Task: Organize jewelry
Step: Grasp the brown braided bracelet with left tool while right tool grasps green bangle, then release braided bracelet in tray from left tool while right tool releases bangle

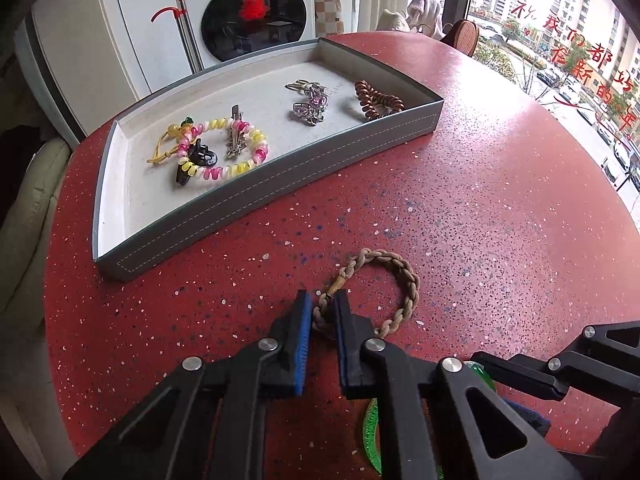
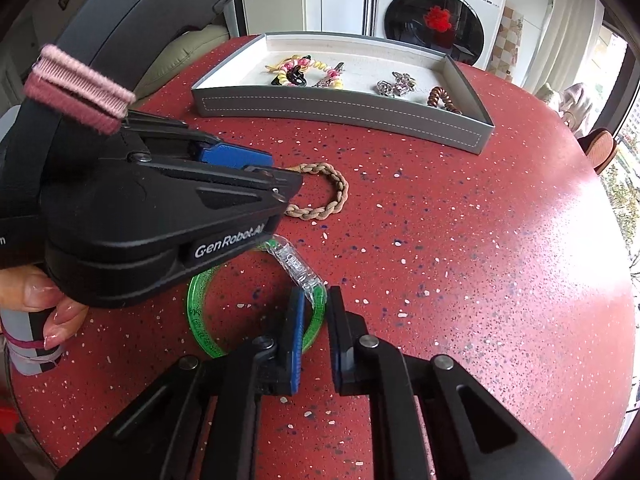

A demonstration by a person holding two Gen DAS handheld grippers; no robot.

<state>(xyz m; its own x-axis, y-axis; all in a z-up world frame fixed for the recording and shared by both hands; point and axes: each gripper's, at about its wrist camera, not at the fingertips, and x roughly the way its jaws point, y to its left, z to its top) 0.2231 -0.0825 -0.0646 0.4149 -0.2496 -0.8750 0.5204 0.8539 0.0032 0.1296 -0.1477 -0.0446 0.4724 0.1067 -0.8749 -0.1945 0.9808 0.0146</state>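
Observation:
A beige braided bracelet (image 1: 404,276) lies on the red table, also in the right wrist view (image 2: 332,196). My left gripper (image 1: 324,300) straddles its clasp end, jaws a little apart around the cord. A green glitter bangle (image 2: 200,320) with a clear clasp (image 2: 296,266) lies nearer. My right gripper (image 2: 316,300) straddles the bangle by the clasp, jaws slightly apart. The grey tray (image 1: 280,168) holds a pink-yellow coil tie (image 1: 240,160), silver clips (image 1: 310,104) and a brown coil tie (image 1: 376,100).
The red speckled round table (image 2: 480,260) stretches to the right. A washing machine (image 2: 436,20) stands behind the tray. A window (image 1: 560,60) is on the right and a cream sofa (image 1: 28,200) on the left. The left gripper body (image 2: 160,208) overlaps the bangle.

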